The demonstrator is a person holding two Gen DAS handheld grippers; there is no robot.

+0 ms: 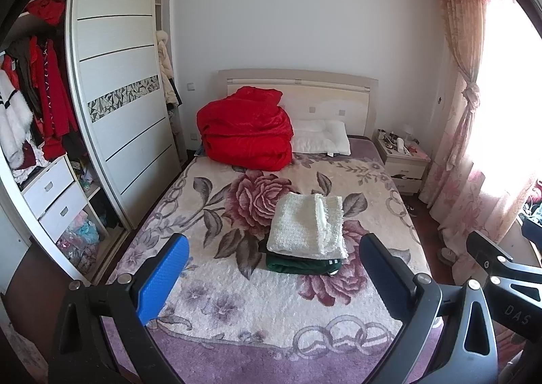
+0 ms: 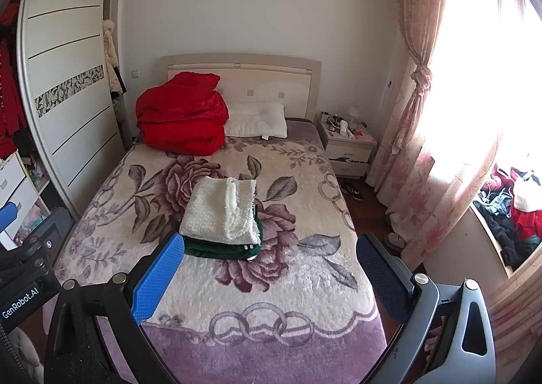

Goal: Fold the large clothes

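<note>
A folded white knit garment [image 1: 306, 226] lies on a folded dark green garment [image 1: 298, 264] in the middle of the bed [image 1: 220, 299]. The same stack shows in the right wrist view, white garment [image 2: 220, 211] over green garment [image 2: 216, 248]. My left gripper [image 1: 274, 279] is open and empty, held above the foot of the bed, short of the stack. My right gripper [image 2: 271, 277] is open and empty, also above the foot of the bed, to the right of the left one. The right gripper's body shows at the right edge of the left wrist view [image 1: 501, 269].
A red quilt bundle [image 1: 245, 130] and a white pillow [image 1: 321, 136] lie at the headboard. An open wardrobe [image 1: 44, 133] with hanging clothes stands left of the bed. A nightstand [image 1: 403, 157], pink curtains [image 2: 420, 106] and a pile of clothes [image 2: 511, 211] are on the right.
</note>
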